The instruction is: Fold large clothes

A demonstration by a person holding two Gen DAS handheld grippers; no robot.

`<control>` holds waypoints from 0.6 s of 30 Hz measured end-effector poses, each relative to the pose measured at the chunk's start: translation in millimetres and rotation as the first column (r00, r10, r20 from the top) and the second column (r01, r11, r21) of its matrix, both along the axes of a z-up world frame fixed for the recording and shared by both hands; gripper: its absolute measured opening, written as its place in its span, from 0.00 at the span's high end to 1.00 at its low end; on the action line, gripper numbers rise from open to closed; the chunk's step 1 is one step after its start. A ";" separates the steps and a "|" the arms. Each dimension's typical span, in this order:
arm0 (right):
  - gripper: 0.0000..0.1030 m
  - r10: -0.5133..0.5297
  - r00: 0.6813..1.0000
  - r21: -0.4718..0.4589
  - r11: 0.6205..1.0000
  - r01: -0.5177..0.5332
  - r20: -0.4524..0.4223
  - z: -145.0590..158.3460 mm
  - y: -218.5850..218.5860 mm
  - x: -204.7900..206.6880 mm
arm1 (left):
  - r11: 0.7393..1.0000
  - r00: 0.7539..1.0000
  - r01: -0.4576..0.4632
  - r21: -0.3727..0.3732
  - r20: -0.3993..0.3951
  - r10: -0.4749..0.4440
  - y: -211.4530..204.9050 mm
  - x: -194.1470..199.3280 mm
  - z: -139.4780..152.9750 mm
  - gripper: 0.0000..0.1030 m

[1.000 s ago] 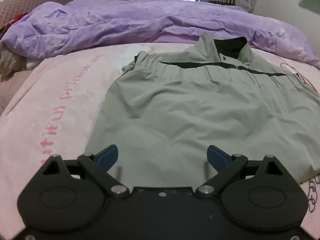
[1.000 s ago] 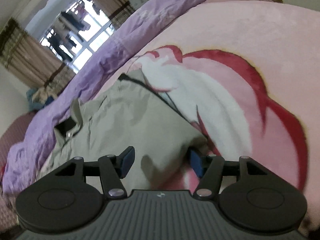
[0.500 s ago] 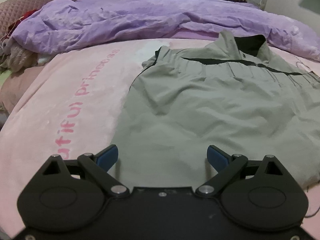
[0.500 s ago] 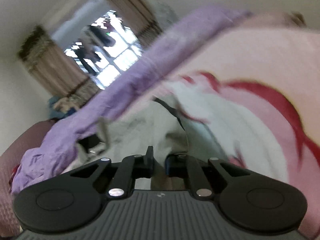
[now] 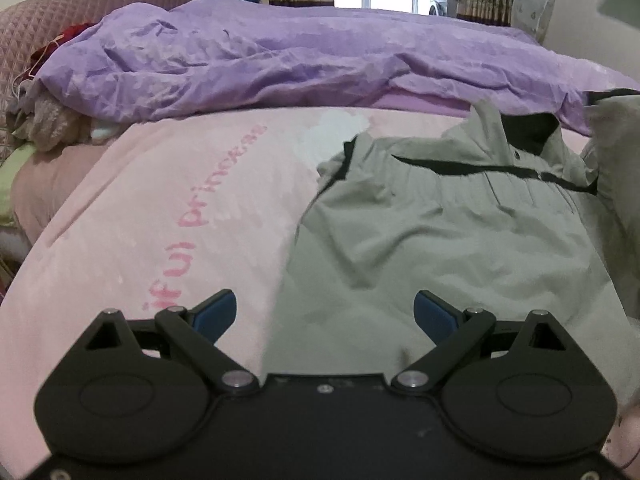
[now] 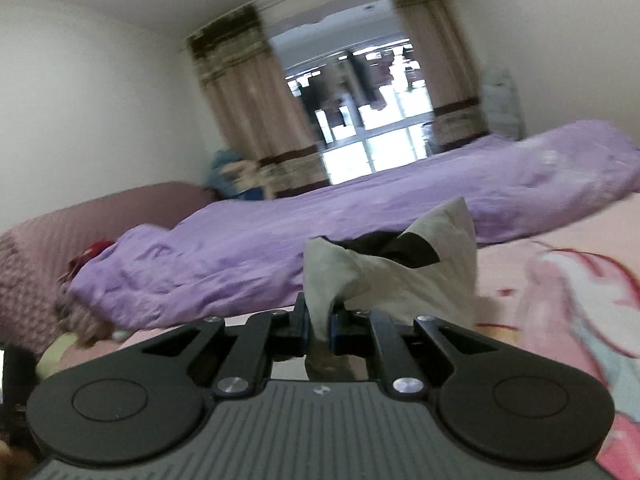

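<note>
A grey-green jacket with black trim and a black-lined collar lies on the pink blanket. My left gripper is open, just above the jacket's lower left hem. My right gripper is shut on a fold of the jacket and holds it lifted off the bed. In the left wrist view the lifted cloth rises at the right edge.
A rumpled purple duvet lies across the far side of the bed. A quilted pink headboard and a pile of clothes are at the left. A curtained window is behind.
My right gripper shut on the jacket's right side and lifted it up, swinging left. My left gripper slid left toward the jacket's left hem and stayed open.
</note>
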State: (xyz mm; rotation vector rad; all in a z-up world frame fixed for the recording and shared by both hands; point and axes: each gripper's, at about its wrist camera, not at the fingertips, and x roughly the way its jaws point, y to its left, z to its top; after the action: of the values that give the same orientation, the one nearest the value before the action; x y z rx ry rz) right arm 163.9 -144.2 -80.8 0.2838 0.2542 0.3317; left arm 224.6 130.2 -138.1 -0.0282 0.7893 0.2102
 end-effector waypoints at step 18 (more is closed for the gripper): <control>0.92 0.287 0.958 -0.082 0.955 -0.286 0.007 6.5 158.3 -18.6 | 0.996 0.997 -0.076 -0.056 0.020 0.077 73.7 -13.6 4.6 0.05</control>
State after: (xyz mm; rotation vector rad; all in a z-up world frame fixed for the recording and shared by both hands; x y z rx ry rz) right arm 145.4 14.1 -74.2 0.1636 0.2899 0.6100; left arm 211.0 203.9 -133.5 -0.1132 0.7726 0.2599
